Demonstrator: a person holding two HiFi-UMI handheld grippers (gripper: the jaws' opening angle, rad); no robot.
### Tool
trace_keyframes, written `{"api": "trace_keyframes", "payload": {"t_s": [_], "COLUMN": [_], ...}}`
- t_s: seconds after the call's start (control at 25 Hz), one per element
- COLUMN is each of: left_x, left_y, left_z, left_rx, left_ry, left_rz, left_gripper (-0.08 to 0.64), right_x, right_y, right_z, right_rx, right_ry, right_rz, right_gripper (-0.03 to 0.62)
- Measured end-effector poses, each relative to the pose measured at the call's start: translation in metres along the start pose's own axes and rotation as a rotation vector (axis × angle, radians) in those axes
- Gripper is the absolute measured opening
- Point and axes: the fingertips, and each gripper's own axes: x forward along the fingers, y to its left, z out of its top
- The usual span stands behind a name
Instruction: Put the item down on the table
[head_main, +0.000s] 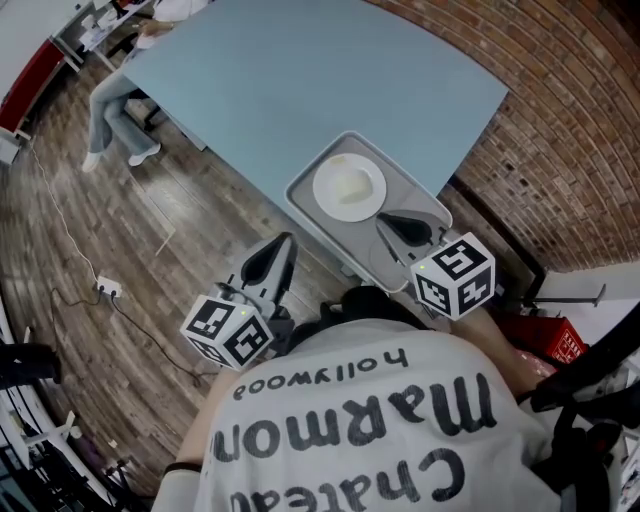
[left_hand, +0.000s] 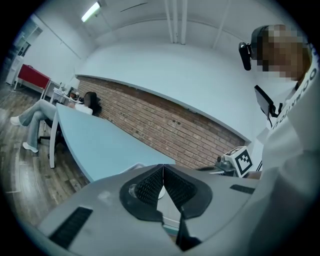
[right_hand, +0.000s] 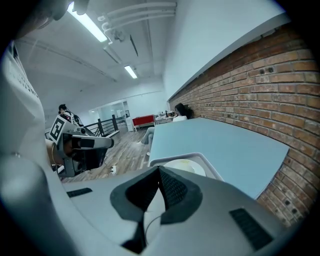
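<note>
Across the shirt (head_main: 350, 430) at the head view's lower edge, upside-down lettering can be read as "Chateau Marmon" and "Hollywood". The tray (head_main: 303, 192), bearing a white plate (head_main: 349, 187), is set at the near edge of the table (head_main: 300, 80). The right gripper (head_main: 405, 228) is held over the tray's near end, clenched on nothing. The left gripper (head_main: 270, 262), likewise clenched and empty, is held off the table beside that edge. The meeting pads are shown only in the gripper views.

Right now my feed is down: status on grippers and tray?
Left gripper shut, empty, beside the table. Right gripper shut, empty, over tray. Tray with plate sits on table. Nothing in the way.
</note>
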Motion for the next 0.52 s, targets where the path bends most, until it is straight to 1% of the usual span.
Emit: {"api": "trace_keyframes", "payload": {"t_s": [0.2, 0.36, 0.52], "left_x": [-0.0013, 0.0014, 0.0012], "left_y": [-0.0001, -0.0019, -0.0003], "left_z": [0.0027, 0.0053, 0.0052], "left_rx": [-0.006, 0.009, 0.008], "left_ry": [-0.006, -0.005, -0.010], "left_rz": [-0.007, -0.018, -0.017], "left_gripper": [0.008, 0.008, 0.008], "right_x": [0.0006, 0.0013, 0.0032], "right_y": [0.0023, 0.0014, 0.0012], "right_z": [0.0010, 0.0029, 0.0021], "right_rx": [-0.005, -0.007, -0.008], "right_ry": [0.016, 0.019, 0.015], "right_rz": [0.005, 0.008, 0.008], "right_gripper": [0.010, 0.009, 0.009]}}
